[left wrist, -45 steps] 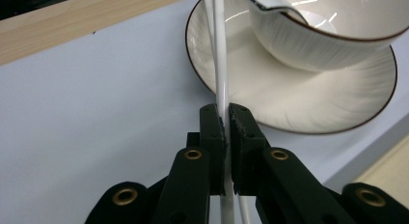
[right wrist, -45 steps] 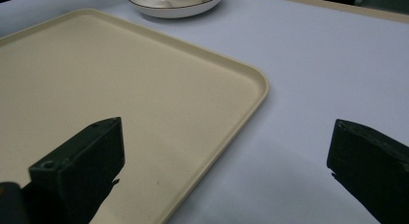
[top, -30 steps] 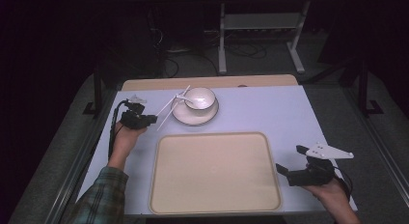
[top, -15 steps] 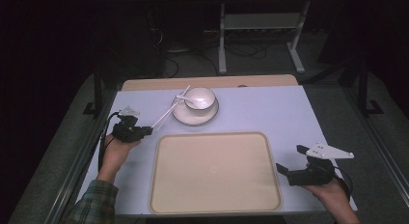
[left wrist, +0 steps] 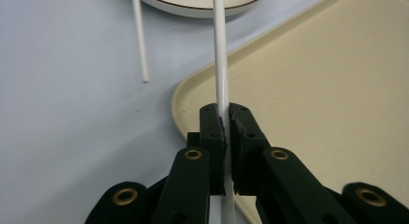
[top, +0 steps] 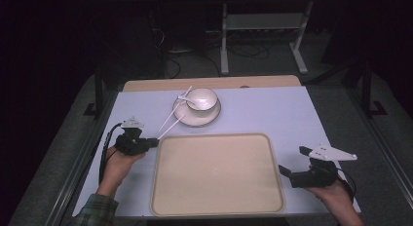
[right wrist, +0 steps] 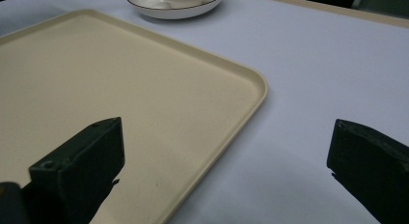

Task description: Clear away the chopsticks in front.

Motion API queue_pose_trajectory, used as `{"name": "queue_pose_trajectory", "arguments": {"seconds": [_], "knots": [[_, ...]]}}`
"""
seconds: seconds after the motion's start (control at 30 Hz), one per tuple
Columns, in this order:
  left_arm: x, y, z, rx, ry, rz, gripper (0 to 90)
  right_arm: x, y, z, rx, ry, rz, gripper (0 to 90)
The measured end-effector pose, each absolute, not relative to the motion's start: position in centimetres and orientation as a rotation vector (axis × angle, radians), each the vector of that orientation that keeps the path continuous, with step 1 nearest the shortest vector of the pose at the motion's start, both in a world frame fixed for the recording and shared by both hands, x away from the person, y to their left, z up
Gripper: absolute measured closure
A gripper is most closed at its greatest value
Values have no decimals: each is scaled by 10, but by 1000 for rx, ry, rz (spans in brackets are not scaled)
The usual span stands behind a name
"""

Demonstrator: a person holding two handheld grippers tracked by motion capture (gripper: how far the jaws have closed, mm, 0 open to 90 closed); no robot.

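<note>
Two white chopsticks are in play at the left of the table [top: 302, 114]. One chopstick [left wrist: 221, 64] is pinched between the jaws of the left gripper [left wrist: 225, 119], whose pads clench tight on the thin rod; in the left gripper view it runs straight up from the jaws, crossing over the rounded corner of the beige tray [left wrist: 337, 113] toward the rim of the saucer [left wrist: 202, 9]. In the high view this gripper [top: 153, 141] sits just off the tray's near-left corner, with the gripped stick [top: 171, 127] slanting up toward the saucer [top: 207, 118].

Beside it, the second chopstick [left wrist: 140, 38] lies apart from the jaws on the pale blue table surface, its end near the tray corner but clear of it; in the high view it [top: 169, 117] slants alongside the first, its far end at the saucer. A white bowl [top: 202, 98] stands on that saucer, and a white spoon [top: 186, 99] leans at the bowl's left edge.

At the right, the right gripper [top: 297, 162] is held beside the tray's right edge, jaws spread wide with nothing between them; the right gripper view shows one jaw over the tray [right wrist: 120, 89] and the other over bare table.
</note>
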State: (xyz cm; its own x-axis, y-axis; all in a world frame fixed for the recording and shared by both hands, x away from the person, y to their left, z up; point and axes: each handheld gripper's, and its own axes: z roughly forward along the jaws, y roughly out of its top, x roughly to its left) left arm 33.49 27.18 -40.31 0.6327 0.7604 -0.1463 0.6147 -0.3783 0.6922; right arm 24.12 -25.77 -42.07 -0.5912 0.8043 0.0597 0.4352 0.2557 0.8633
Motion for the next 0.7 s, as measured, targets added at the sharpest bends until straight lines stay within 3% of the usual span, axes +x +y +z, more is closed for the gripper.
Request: {"name": "queue_pose_trajectory", "arguments": {"seconds": [0.7], "knots": [[325,217,-405,2130,937,84,848,241,-257,-420,1124,2139,1279,0]]}}
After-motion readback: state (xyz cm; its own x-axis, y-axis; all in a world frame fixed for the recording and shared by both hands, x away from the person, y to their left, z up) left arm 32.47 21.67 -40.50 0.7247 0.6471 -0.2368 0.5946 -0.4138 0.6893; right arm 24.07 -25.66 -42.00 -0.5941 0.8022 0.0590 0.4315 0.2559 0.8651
